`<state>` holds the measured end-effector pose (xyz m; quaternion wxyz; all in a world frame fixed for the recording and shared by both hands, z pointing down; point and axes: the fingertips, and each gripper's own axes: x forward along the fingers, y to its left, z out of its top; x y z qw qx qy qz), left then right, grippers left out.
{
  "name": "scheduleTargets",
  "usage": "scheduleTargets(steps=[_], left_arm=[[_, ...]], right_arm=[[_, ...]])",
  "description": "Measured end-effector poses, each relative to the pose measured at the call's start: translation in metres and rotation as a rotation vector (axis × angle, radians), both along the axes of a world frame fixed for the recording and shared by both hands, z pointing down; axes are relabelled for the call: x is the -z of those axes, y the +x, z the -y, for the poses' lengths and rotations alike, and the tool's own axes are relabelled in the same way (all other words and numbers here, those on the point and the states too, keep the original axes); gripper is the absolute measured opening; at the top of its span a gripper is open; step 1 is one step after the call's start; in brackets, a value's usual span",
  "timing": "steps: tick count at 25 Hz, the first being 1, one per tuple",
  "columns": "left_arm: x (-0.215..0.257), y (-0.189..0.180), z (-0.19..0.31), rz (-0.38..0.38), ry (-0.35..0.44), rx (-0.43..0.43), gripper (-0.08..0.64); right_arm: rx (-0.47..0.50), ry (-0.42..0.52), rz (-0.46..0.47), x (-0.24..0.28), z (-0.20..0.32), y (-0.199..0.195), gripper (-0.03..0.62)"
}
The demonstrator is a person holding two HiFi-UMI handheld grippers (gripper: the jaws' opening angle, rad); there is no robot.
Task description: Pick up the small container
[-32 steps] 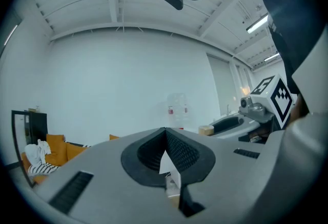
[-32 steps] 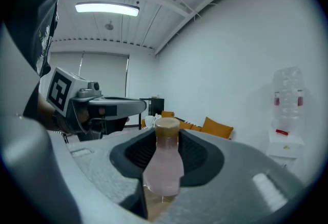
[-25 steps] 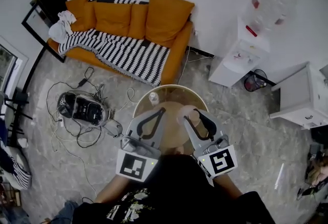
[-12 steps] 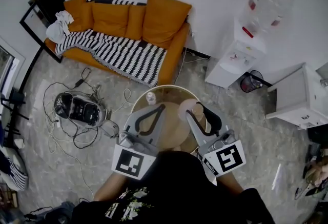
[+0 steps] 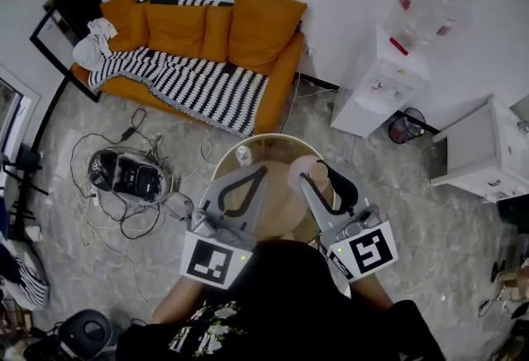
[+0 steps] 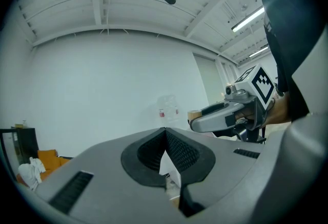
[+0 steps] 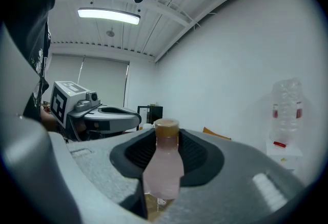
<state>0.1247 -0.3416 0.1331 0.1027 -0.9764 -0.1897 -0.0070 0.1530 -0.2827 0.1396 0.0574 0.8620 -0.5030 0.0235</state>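
Head view: your right gripper (image 5: pixel 321 173) holds the small container (image 5: pixel 302 173), a pink bottle with a tan cap, over the round table (image 5: pixel 277 149). Your left gripper (image 5: pixel 261 172) sits just beside it. An orange sofa (image 5: pixel 207 29) and a water dispenser (image 5: pixel 388 83) stand beyond the fingertips.

Left gripper view: the pads meet on nothing.

Right gripper view: the pads clamp the bottle's shoulder, cap above them, body hanging below. It looks light, stiff and smooth, so it may slip; the wider body is probably the safer hold.

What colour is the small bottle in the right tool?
The small bottle is pale pink with a tan cap, best seen in the right gripper view.
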Motion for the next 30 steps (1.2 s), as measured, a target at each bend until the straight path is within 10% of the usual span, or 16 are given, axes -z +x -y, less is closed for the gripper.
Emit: scheduleTargets(steps=[30], left_arm=[[-0.006,-0.006,0.008,0.018,-0.04,0.056,0.006]], right_arm=[[-0.005,-0.018,-0.016,-0.01,-0.004,-0.003,0.13]])
